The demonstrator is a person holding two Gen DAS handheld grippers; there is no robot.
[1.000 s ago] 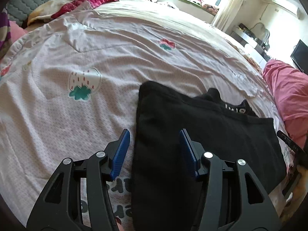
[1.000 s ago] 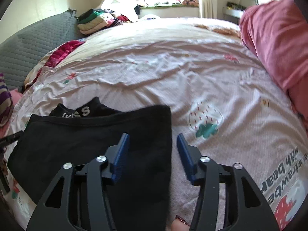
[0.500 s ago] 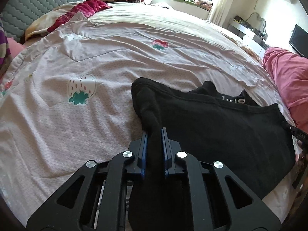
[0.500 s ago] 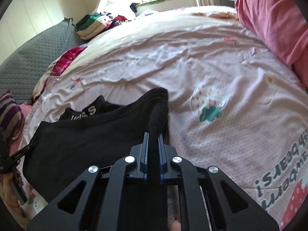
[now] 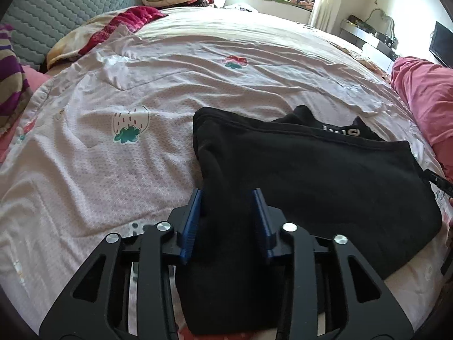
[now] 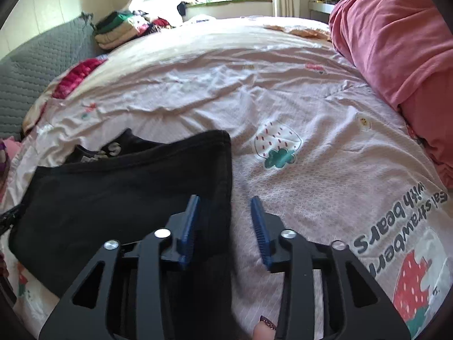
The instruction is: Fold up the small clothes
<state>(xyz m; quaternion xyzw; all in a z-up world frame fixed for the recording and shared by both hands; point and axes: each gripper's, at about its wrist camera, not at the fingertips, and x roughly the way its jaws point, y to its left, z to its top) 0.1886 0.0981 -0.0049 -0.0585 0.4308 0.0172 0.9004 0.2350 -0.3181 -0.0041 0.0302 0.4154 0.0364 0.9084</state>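
Observation:
A black garment (image 5: 311, 175) with white lettering on its waistband lies folded on the pink strawberry-print bedsheet (image 5: 127, 170). My left gripper (image 5: 228, 198) is open, its blue pads (image 5: 192, 221) on either side of the garment's left edge, which bulges up between them. In the right wrist view the same garment (image 6: 127, 192) lies at lower left. My right gripper (image 6: 225, 204) is open over the garment's right edge, the left pad (image 6: 188, 223) over black cloth, the right pad over the sheet.
A rose-pink blanket (image 6: 396, 42) is heaped along the right side of the bed. Folded clothes (image 6: 119, 31) are stacked at the far left by a grey quilted headboard (image 5: 56, 8). A fingertip (image 6: 262, 331) shows at the bottom edge.
Both grippers were open, then shut on the garment's edges half a second ago, and now stand open again. The pinched folds have settled back onto the bed.

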